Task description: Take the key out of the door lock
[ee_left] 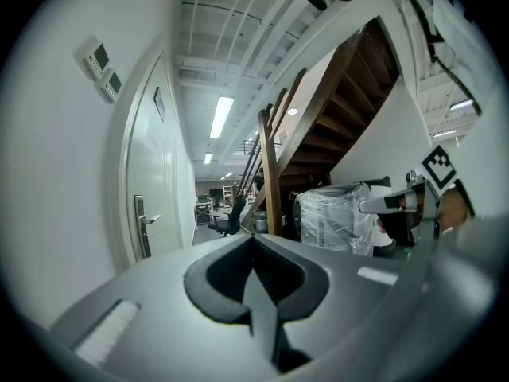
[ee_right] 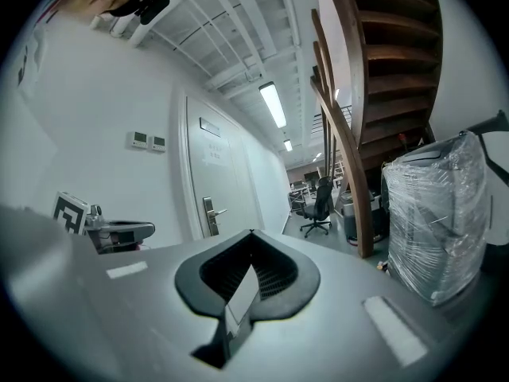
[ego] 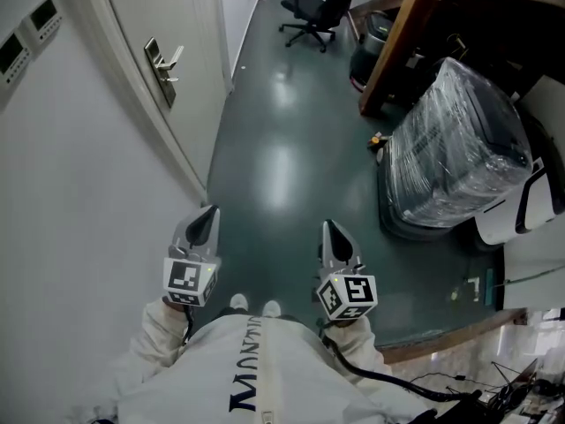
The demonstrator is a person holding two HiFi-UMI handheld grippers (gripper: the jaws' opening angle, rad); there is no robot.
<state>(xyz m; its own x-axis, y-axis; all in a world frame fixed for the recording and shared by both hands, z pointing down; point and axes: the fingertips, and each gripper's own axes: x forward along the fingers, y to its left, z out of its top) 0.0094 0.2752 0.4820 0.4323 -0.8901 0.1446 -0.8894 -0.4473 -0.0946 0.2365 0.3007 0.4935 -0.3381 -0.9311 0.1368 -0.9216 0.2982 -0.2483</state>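
The white door (ego: 190, 25) stands at the upper left of the head view, with a metal lock plate and lever handle (ego: 162, 67) on it. No key can be made out at this distance. My left gripper (ego: 210, 214) and right gripper (ego: 329, 230) hover side by side over the dark floor, well short of the door, both shut and empty. The left gripper view has its shut jaws (ee_left: 253, 239) aimed down the corridor, the handle (ee_left: 143, 224) far off at left. In the right gripper view the shut jaws (ee_right: 251, 234) also face the handle (ee_right: 211, 212).
A plastic-wrapped bulky object (ego: 459, 140) stands at right beside a wooden stair beam (ego: 393, 42). An office chair (ego: 309, 11) sits farther down the corridor. Two wall control panels (ego: 26, 34) are mounted left of the door. Cables lie at the lower right.
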